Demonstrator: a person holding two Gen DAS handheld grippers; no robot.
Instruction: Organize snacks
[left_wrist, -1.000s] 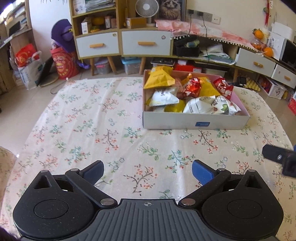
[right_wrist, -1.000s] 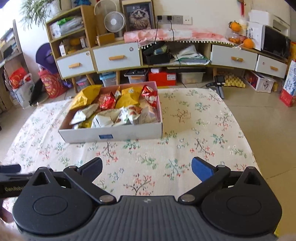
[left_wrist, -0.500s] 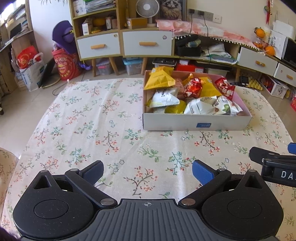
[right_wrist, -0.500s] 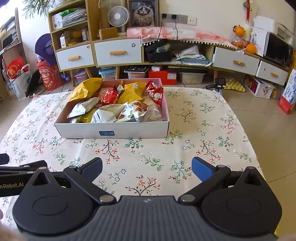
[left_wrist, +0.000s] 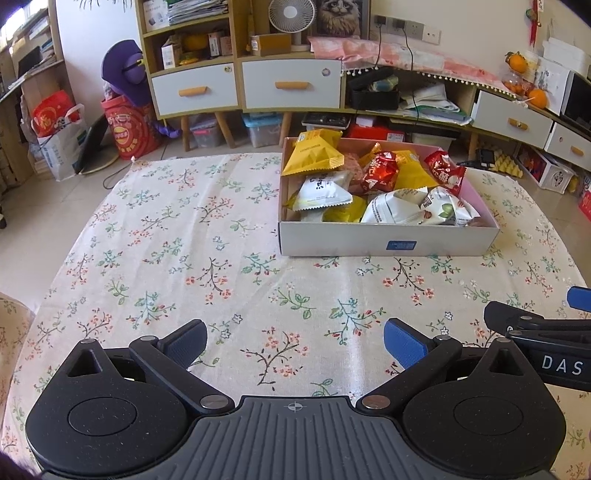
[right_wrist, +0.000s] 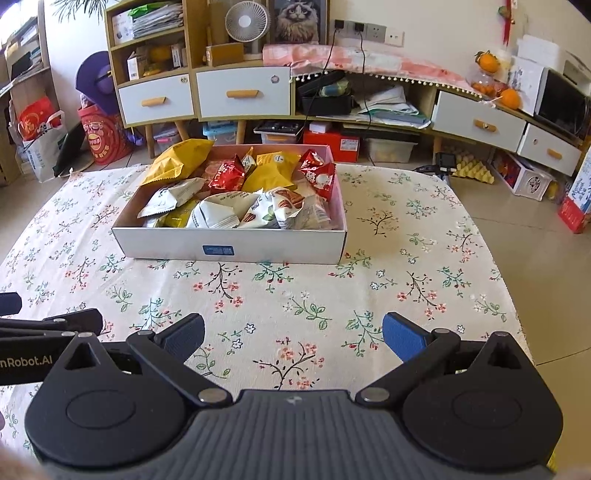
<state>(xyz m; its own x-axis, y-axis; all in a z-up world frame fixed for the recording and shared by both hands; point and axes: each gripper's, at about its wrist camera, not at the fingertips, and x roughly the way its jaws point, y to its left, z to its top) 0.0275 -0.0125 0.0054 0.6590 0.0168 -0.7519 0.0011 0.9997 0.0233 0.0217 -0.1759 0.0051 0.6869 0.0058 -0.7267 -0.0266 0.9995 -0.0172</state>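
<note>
A shallow white cardboard box sits on the floral tablecloth, packed with several snack bags. A yellow bag, red bags and white bags fill it. My left gripper hovers open over bare cloth, well short of the box and to its left. My right gripper is open too, near the table's front edge, with the box ahead and slightly left. Nothing lies between either pair of fingers. Each gripper's body shows at the edge of the other's view.
The tablecloth spreads wide around the box. Beyond the far edge stand cabinets with drawers, a fan, floor bins and bags. The table's right edge drops to tiled floor.
Both grippers have shifted so the box sits lower and more central in the right view. The right gripper's body has come further into the left view. Both stayed open.
</note>
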